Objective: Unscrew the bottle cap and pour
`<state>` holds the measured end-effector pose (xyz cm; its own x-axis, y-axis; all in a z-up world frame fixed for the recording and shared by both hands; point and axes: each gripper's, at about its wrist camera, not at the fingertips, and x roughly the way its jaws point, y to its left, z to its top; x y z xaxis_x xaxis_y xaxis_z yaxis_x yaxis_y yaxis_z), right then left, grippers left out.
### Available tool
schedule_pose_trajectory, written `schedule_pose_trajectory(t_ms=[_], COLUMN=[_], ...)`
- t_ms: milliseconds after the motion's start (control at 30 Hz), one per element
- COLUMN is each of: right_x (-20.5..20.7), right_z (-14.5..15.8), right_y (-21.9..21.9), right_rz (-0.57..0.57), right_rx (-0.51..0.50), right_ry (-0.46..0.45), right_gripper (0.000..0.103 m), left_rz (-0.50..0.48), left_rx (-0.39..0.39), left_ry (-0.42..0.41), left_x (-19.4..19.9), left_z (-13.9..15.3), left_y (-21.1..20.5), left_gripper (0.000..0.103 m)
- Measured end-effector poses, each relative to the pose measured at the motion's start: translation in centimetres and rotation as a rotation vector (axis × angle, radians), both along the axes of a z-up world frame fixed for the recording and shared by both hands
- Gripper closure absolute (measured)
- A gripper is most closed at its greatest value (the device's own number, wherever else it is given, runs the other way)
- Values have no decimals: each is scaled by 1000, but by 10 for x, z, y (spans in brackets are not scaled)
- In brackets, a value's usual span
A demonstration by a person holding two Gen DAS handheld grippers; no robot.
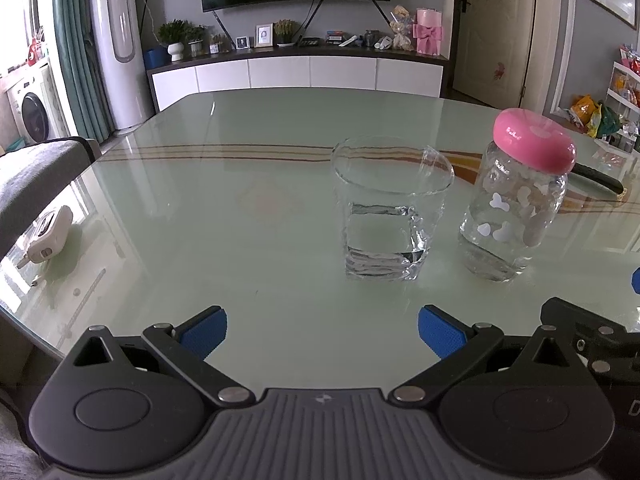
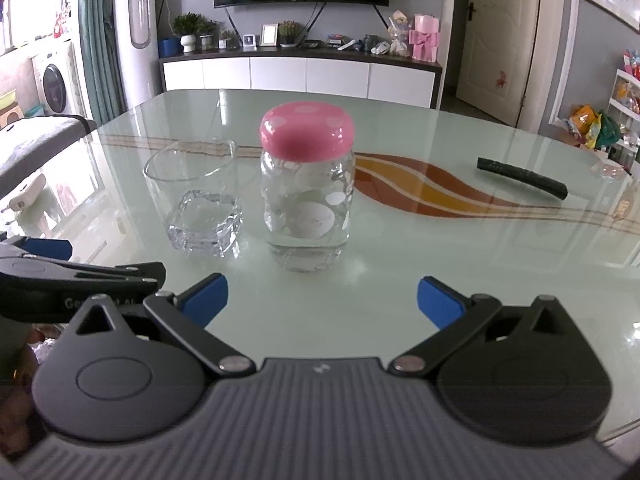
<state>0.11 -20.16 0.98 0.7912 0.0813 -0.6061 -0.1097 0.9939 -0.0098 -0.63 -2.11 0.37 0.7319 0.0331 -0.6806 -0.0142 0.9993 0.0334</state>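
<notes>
A clear glass bottle (image 2: 307, 208) with white dots and a pink cap (image 2: 307, 131) stands upright on the glass table, with some water in its bottom. It also shows in the left wrist view (image 1: 508, 216), with its cap (image 1: 534, 140) on. A clear tumbler (image 1: 390, 210) stands just left of it, also seen in the right wrist view (image 2: 198, 200). My left gripper (image 1: 322, 334) is open and empty, short of the tumbler. My right gripper (image 2: 322, 300) is open and empty, short of the bottle.
A dark stick-like object (image 2: 522, 178) lies on the table (image 2: 400, 296) at the right. A white device (image 1: 50, 236) lies near the table's left edge. A grey chair (image 1: 32, 176) stands at the left. A TV cabinet (image 1: 300, 72) is beyond the table.
</notes>
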Motion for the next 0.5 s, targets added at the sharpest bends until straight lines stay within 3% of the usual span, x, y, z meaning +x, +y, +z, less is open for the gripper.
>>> schedule_pose_trajectory(t_ms=[500], right_x=[1], right_z=[1], right_y=[3], right_rz=[47], right_rx=[-9], right_ry=[-9], right_gripper=[0], left_rz=[-38], left_rx=[-42], left_ry=[20], left_x=[11], left_z=[10], left_y=[10], left_gripper=[0])
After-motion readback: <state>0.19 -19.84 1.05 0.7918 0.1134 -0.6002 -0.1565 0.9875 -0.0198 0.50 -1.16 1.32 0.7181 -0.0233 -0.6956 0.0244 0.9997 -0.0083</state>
